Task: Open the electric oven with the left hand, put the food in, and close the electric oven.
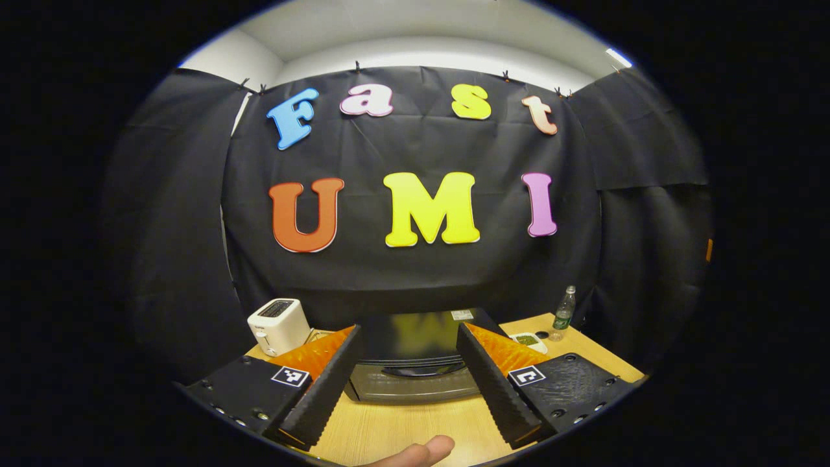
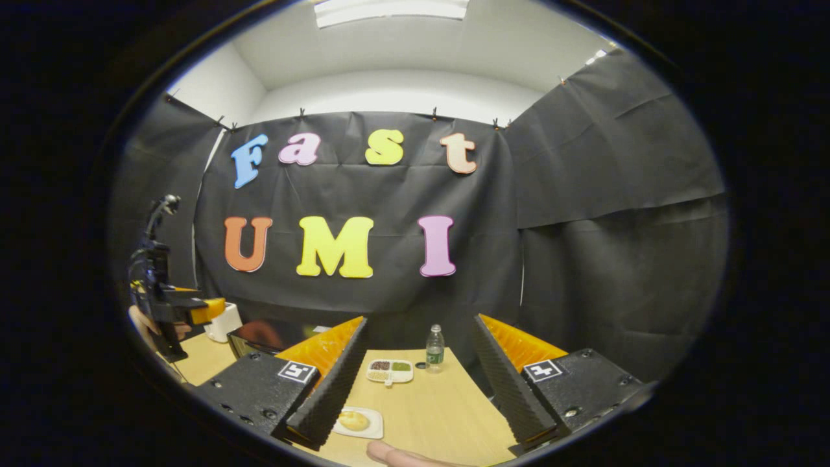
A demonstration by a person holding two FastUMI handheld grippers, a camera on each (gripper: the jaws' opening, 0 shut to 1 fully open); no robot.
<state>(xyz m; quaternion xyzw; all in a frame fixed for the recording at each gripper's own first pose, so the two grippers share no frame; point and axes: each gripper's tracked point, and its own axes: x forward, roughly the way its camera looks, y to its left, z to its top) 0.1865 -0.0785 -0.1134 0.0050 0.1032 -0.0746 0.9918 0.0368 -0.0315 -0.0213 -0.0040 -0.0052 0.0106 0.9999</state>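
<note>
Wooden table (image 1: 402, 431) up front, electric oven (image 1: 415, 363) shut, toaster (image 1: 279, 324) beside it. Left gripper (image 1: 405, 383) wide open, empty, facing the oven. Right gripper (image 2: 415, 389) spread wide too, empty, above plated bread (image 2: 353, 421).

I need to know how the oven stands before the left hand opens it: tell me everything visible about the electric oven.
The electric oven is a dark, glossy box with a greyish metal-looking door, shut, and a curved handle across its front. It stands upright on the wooden table, with a white toaster to one side. The left gripper, jaws open, frames it without touching.
</note>
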